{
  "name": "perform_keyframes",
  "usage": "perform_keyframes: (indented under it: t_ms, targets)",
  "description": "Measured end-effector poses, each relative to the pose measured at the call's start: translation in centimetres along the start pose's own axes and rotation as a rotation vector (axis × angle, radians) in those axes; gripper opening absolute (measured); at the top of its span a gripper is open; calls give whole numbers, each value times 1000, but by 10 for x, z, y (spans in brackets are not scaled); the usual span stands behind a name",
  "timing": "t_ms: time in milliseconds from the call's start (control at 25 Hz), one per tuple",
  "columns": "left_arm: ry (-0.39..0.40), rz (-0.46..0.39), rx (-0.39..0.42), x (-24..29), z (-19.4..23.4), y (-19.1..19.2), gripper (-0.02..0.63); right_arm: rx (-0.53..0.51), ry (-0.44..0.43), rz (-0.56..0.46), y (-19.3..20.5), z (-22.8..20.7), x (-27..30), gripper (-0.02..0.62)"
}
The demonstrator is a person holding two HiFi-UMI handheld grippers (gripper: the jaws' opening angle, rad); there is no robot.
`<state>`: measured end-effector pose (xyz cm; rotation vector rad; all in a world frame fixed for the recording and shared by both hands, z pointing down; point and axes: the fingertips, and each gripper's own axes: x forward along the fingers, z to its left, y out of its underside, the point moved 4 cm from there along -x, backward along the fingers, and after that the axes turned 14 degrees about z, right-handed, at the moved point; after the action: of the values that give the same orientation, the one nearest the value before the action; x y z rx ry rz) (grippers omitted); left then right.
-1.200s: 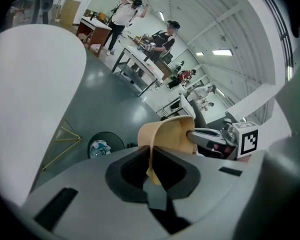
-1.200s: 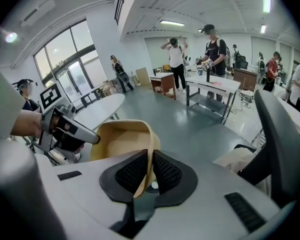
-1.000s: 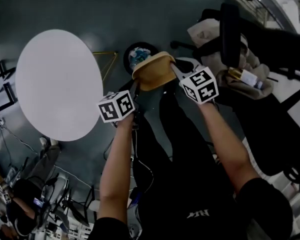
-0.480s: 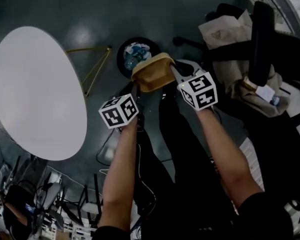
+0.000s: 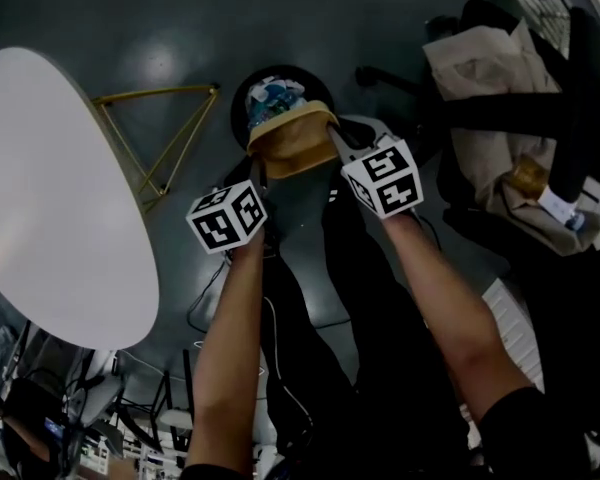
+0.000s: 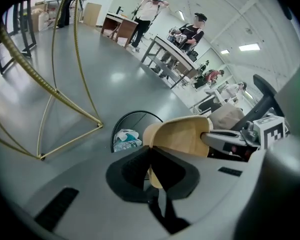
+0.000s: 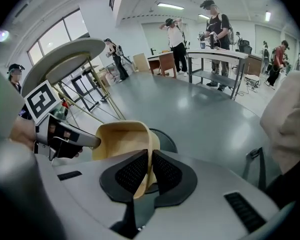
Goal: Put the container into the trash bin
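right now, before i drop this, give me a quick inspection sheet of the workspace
surface: dark glossy floor; white round table on gold wire legs at the left
job's things: tan container held above the near side of the black trash bin, not yet in it
clutter: crumpled rubbish in the bin; beige cloth heaped on a black chair
grippers: left gripper and right gripper each shut on a container wall, at opposite sides
cables: thin cable looping on the floor by the person's legs
surroundings: people at benches across the hall
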<state>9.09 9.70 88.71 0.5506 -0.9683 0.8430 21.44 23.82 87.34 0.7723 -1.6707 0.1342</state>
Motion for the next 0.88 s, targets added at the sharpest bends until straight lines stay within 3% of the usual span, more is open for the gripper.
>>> perform_keyframes:
  t_ms: [480, 880]
  targets:
    - [-75, 2, 17, 53, 28, 5, 17, -1, 9, 33, 23, -17, 67, 55]
    - [-194, -5, 67, 75, 35, 3, 17, 3, 28, 102, 38, -25, 101, 57]
